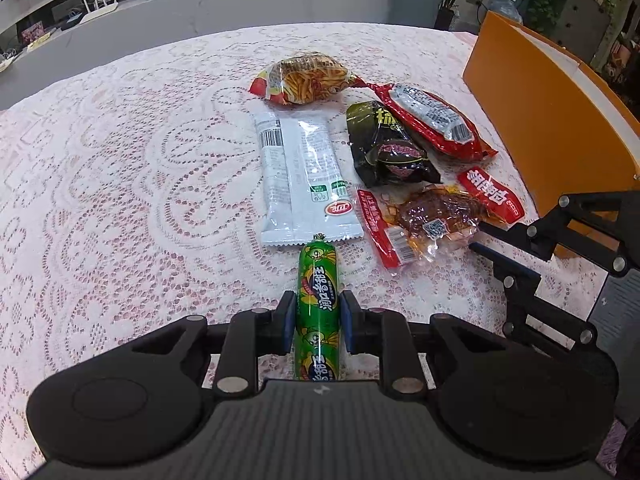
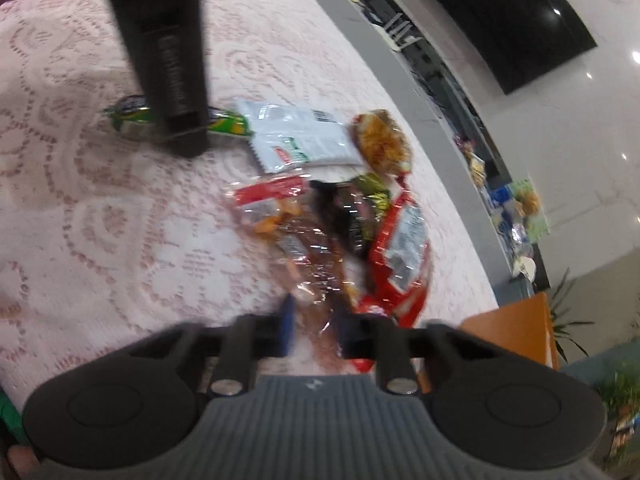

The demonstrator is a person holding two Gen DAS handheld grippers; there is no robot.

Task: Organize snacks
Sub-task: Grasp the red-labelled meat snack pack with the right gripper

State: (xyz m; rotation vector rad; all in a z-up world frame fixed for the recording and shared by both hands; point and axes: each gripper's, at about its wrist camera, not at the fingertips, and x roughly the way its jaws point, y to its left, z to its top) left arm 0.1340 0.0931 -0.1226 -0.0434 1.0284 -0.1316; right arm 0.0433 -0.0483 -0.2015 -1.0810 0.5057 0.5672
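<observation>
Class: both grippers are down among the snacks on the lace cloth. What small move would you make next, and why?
Probably lift the left gripper straight up a little: its pads clamp the green sausage, whose tip touches the white packet. The orange box stands to the right.

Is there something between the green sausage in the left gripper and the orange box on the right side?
Yes. The green sausage is clamped in the left gripper. Toward the orange box lie the clear pack of brown meat and the right gripper, so a straight low path is blocked.
</observation>
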